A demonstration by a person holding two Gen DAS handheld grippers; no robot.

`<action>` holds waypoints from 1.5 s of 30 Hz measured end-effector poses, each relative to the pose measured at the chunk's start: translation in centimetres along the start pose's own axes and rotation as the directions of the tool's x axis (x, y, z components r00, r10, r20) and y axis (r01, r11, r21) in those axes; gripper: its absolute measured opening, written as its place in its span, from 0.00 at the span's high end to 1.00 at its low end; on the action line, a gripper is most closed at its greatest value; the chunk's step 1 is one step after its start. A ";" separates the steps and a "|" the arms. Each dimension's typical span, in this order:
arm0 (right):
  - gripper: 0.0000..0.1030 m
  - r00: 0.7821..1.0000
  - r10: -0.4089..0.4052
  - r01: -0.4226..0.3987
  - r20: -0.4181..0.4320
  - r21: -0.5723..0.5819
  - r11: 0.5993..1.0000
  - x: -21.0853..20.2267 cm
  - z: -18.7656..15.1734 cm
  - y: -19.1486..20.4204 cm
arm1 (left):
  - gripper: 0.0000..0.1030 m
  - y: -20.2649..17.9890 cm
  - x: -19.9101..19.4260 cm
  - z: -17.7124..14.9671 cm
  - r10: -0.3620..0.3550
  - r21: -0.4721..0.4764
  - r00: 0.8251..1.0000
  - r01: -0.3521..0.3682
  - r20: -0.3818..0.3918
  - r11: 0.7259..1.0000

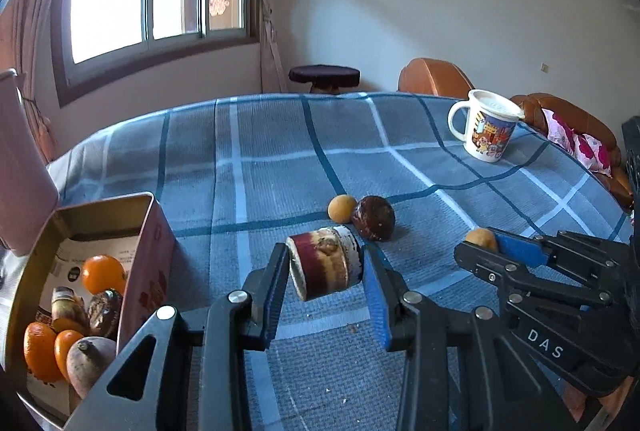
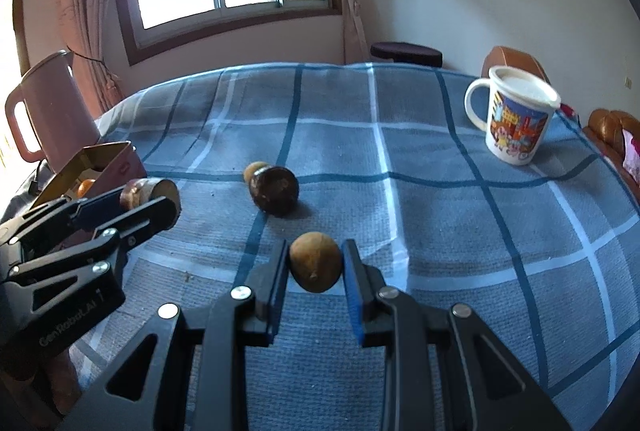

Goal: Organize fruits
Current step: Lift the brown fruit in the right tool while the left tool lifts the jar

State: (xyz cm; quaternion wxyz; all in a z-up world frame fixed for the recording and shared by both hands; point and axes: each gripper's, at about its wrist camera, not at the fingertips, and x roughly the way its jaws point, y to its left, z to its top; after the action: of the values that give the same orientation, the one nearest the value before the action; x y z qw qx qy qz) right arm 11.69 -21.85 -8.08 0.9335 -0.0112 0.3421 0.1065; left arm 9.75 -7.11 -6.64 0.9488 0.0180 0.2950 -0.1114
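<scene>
A short maroon-and-cream cut cane piece is pinched at both ends by my left gripper, which is shut on it just above the checked cloth. In the right wrist view my right gripper is shut on a round tan fruit. The same left gripper shows there at the left with the cane piece. The right gripper appears at the right of the left wrist view. On the cloth lie a dark brown fruit and, touching it, a small yellow fruit. An open tin box at the left holds oranges and several other fruits.
A printed white mug stands at the far right of the blue checked tablecloth. A pink jug stands behind the tin box. An orange sofa and a dark stool lie beyond the table.
</scene>
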 end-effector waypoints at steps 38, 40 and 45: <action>0.71 0.979 0.022 -0.004 0.202 -0.087 0.996 -3.9 -0.6 1.9 | 0.63 -1.1 -3.9 -1.3 0.035 0.063 0.991 -0.044 0.130 0.997; 0.71 0.978 0.021 -0.001 0.209 -0.095 0.995 -4.0 -0.6 2.1 | 0.63 -1.0 -4.1 -1.4 0.033 0.060 0.990 -0.042 0.134 0.997; 0.71 0.977 0.035 -0.013 0.212 -0.102 0.995 -4.1 -0.6 2.3 | 0.63 -0.7 -4.5 -1.6 0.031 0.049 0.990 -0.038 0.138 0.998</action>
State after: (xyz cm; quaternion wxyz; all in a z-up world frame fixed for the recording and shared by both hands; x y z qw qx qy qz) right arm 7.77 -20.42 -5.82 0.9618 -0.0424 0.2342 0.1355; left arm 5.13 -6.68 -5.36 0.9679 0.0401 0.2256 -0.1035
